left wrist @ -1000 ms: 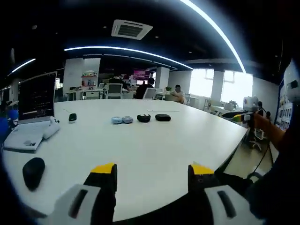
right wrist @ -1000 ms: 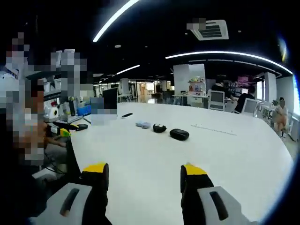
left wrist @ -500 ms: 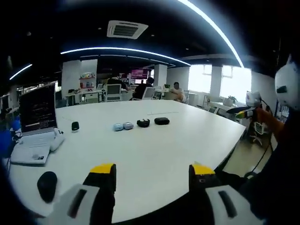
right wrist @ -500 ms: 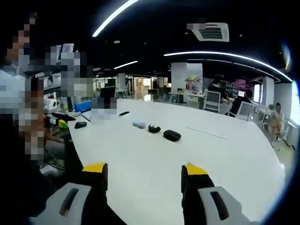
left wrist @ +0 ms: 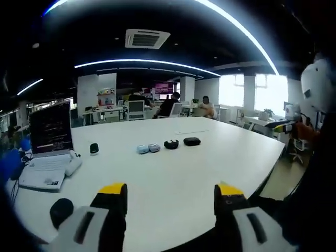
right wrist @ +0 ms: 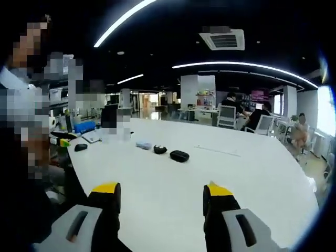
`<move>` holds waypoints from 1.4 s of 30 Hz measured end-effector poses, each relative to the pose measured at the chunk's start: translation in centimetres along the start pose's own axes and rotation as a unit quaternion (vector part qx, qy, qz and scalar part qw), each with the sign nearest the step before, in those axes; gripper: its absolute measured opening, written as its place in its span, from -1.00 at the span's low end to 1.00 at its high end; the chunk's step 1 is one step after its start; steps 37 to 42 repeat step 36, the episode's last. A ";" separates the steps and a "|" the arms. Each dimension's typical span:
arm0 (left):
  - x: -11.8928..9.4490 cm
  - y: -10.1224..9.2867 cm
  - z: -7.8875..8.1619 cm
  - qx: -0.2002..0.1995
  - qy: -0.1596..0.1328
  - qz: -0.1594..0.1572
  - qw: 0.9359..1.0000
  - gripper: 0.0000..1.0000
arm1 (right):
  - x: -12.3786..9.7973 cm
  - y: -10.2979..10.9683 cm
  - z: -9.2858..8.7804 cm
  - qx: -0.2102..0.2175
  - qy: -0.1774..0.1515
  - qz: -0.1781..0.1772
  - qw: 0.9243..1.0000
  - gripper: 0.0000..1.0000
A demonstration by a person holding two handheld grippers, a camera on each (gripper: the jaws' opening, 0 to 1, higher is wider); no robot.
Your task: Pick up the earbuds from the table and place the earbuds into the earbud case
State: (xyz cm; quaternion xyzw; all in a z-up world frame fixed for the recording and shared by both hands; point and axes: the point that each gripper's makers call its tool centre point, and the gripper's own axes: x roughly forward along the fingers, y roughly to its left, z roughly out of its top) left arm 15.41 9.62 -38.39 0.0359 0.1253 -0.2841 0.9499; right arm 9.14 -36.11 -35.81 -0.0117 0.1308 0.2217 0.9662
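Approach step, nothing picked yet. Left hand-held gripper (left wrist: 170, 197) is spread, jaws empty, hovering over the near edge of the white counter (left wrist: 210, 163); right hand-held gripper (right wrist: 161, 197) same: spread, empty, above its own near edge. Task items sit in a row well out on the counter, well apart from both grippers: two pale blue-white pieces (left wrist: 148, 148) touching or just beside each other, then a dark round piece (left wrist: 171, 144), then a black oval case (left wrist: 191, 141). Right gripper view shows the same row from the other side: black oval case (right wrist: 179, 155) nearest, dark round piece (right wrist: 160, 149) next, pale pieces (right wrist: 143, 144) farthest. Too small to tell which are earbuds and which are cases, or whether any lid is open. Also on the counter: laptop (left wrist: 50, 144), black mouse (left wrist: 61, 211), small dark object (left wrist: 94, 148). Next move, my read: close in on the row, get a clearer look to ID the earbuds, line one gripper's jaws around an earbud while the other steadies the case.
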 end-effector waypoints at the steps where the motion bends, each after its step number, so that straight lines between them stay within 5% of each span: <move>1: -0.1 0.0 0.0 -0.002 -0.004 0.002 1.000 0.37 | 0.0 -0.1 -0.1 0.000 -0.004 -0.004 1.000 0.23; 11: -0.1 1.0 -0.2 -0.013 -0.012 0.013 1.000 0.33 | 0.4 0.0 0.0 0.018 -0.027 -0.015 0.999 0.23; 42: 1.6 0.9 -0.4 -0.019 -0.008 -0.009 1.000 0.30 | 1.7 1.1 -0.9 0.024 -0.009 -0.005 1.000 0.22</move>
